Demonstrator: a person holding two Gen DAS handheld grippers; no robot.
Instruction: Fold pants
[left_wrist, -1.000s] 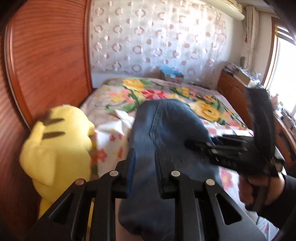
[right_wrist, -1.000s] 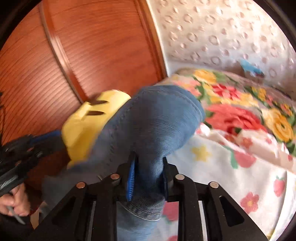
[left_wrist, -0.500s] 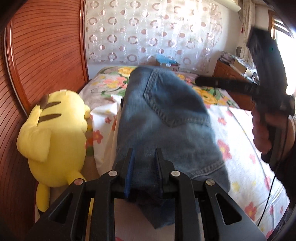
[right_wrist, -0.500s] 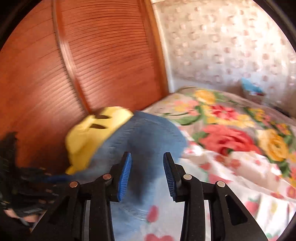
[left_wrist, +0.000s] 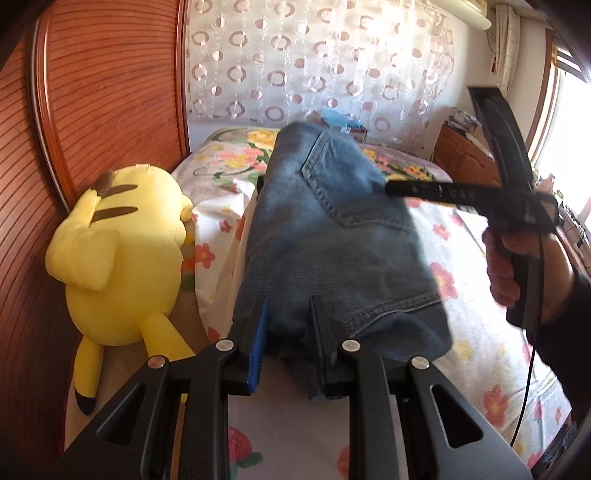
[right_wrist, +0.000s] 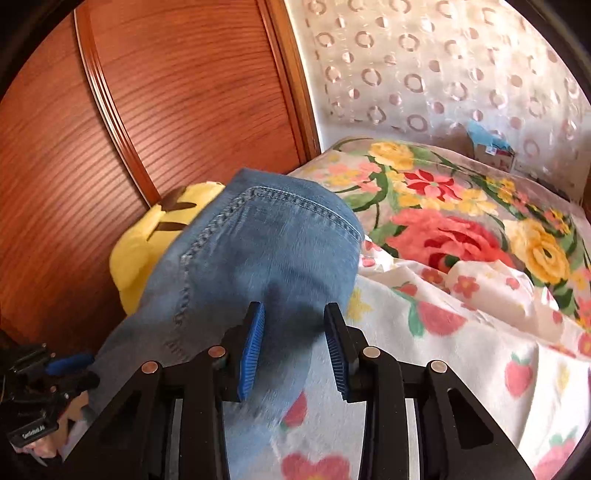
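A bed (left_wrist: 476, 295) with a flowered sheet fills the room, backed by a ribbed wooden headboard (left_wrist: 110, 92) and a sheer curtain (left_wrist: 314, 55) dotted with rings. From the left wrist view, going left to right: a yellow plush toy (left_wrist: 122, 251) lies at about nine o'clock against the headboard. Just beside it, at the centre, the blue jeans (left_wrist: 332, 240) lie folded on the sheet, back pocket up. The left gripper (left_wrist: 288, 328) at six o'clock has its fingers clamped on the near edge of the denim. At three o'clock a hand (left_wrist: 517, 258) holds the right gripper (right_wrist: 293, 332) above the bed. In its own view its fingers stand apart, closing a little, with nothing pinched between them; the jeans lie beyond and below, toward eleven o'clock.
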